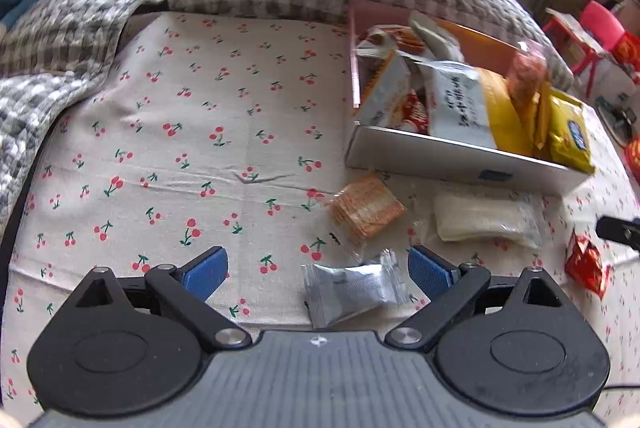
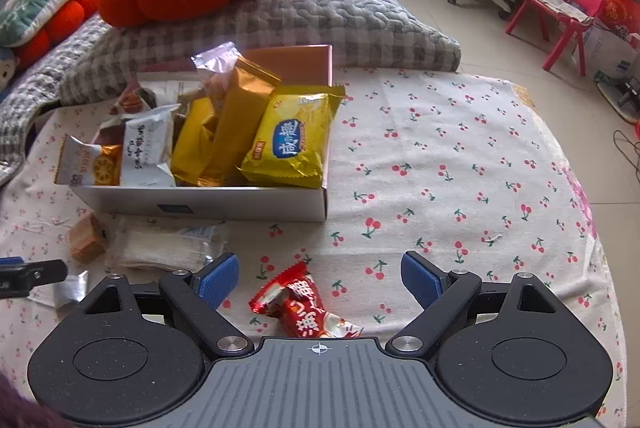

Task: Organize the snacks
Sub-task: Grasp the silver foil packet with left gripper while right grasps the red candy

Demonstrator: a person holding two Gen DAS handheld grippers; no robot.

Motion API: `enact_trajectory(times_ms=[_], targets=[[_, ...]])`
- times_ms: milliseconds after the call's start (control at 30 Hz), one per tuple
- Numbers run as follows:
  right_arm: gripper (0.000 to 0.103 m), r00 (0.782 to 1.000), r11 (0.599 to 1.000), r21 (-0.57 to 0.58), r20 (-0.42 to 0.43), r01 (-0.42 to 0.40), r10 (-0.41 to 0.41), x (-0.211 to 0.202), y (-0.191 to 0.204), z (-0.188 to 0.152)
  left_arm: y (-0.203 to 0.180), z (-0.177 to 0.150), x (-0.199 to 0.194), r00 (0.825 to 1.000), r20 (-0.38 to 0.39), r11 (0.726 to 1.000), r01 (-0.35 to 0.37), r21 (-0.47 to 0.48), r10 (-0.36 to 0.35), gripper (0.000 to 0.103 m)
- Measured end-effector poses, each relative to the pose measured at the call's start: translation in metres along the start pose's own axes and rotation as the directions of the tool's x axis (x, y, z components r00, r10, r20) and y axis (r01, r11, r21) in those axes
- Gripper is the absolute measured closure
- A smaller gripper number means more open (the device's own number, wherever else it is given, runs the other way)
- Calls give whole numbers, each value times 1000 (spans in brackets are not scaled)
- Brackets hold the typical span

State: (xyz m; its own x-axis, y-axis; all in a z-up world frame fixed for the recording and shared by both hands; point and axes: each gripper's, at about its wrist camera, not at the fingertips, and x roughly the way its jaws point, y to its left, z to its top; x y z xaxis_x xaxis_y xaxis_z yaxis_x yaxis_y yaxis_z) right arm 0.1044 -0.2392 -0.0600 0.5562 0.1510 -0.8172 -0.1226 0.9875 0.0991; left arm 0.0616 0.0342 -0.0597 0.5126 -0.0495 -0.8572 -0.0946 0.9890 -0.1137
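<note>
Both sets of jaws are spread wide, nothing pinched; the left gripper (image 1: 318,270) hangs over a silver snack packet (image 1: 350,290) lying loose between its blue pads; the right gripper (image 2: 320,278) sits above a red candy wrapper (image 2: 302,306) on the cherry-print cloth (image 2: 440,163); the white box (image 2: 208,201) just beyond is already stuffed with snacks, a cracker pack (image 1: 366,207) and a clear bag (image 1: 486,220) lying in front of it.

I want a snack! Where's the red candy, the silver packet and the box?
red candy (image 2: 304,304), right wrist view, middle of its wrapper.
silver packet (image 1: 348,290), left wrist view, middle of its wrapper.
box (image 2: 200,203), right wrist view, its white front wall.
</note>
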Motion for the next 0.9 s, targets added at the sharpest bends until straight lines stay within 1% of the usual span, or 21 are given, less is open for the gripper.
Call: enact_trajectory(times_ms=[100,133,167,200,233,267,333,467,500,533,567,600,667,700,733,767,800,867,900], targets=[[13,1000,1000,-8,-10,-7,7,1,-1,-1,-10,-3,-6,1000,25,995,6,104,-9,7],[13,1000,1000,-14,-14,-8,8,1,-1,-2,-13,-5,-7,999,38,987,-2,161,-4,10],[13,1000,1000,-17,-19,-11,11,2,-1,-2,-17,-8,-7,999,49,974,-10,226,-1,13],[13,1000,1000,-17,-24,-14,14,3,-1,-3,-22,-12,-7,998,55,953,-21,303,5,16],[13,999,1000,-16,-30,-17,17,3,-1,-3,-24,-16,-6,999,52,934,-23,356,5,16],[13,999,1000,-16,-34,-20,20,4,-2,-3,-24,-19,-4,999,36,922,-7,387,-8,16],[13,999,999,-19,-34,-28,27,3,-1,-3,-23,-21,0,999,11,912,23,410,-30,20],[13,998,998,-34,-32,-48,47,2,1,-4,-23,-24,10,1000,-4,891,29,453,-31,21],[13,998,998,-37,-34,-48,46,2,1,-4,-25,-25,13,1000,-8,885,21,466,-19,20],[13,998,998,-39,-36,-49,48,2,2,-4,-26,-25,17,1000,-7,883,0,470,4,12],[13,998,998,-35,-38,-58,57,2,1,-4,-26,-23,19,1000,6,887,-11,462,9,10],[14,997,997,-27,-39,-72,71,2,1,-4,-27,-22,20,1000,4,889,-2,459,0,11],[15,995,995,-15,-42,-96,95,2,-1,-3,-26,-21,19,999,-9,896,36,443,-35,23],[16,994,995,-16,-47,-98,98,3,-1,-4,-27,-20,18,998,-20,899,65,434,-63,37],[16,994,995,-21,-55,-95,93,5,0,-4,-27,-19,17,996,-34,900,93,426,-86,48],[16,995,996,-29,-64,-83,81,8,2,-5,-28,-19,15,995,-39,900,104,422,-97,49],[17,995,997,-36,-72,-72,69,10,2,-6,-28,-21,14,995,-37,897,100,430,-93,50],[26,994,996,-35,-84,-80,76,12,2,-7,-30,-24,13,995,-34,889,97,448,-92,53],[29,992,995,-29,-87,-91,88,12,1,-8,-31,-24,12,995,-36,888,101,448,-94,55]])
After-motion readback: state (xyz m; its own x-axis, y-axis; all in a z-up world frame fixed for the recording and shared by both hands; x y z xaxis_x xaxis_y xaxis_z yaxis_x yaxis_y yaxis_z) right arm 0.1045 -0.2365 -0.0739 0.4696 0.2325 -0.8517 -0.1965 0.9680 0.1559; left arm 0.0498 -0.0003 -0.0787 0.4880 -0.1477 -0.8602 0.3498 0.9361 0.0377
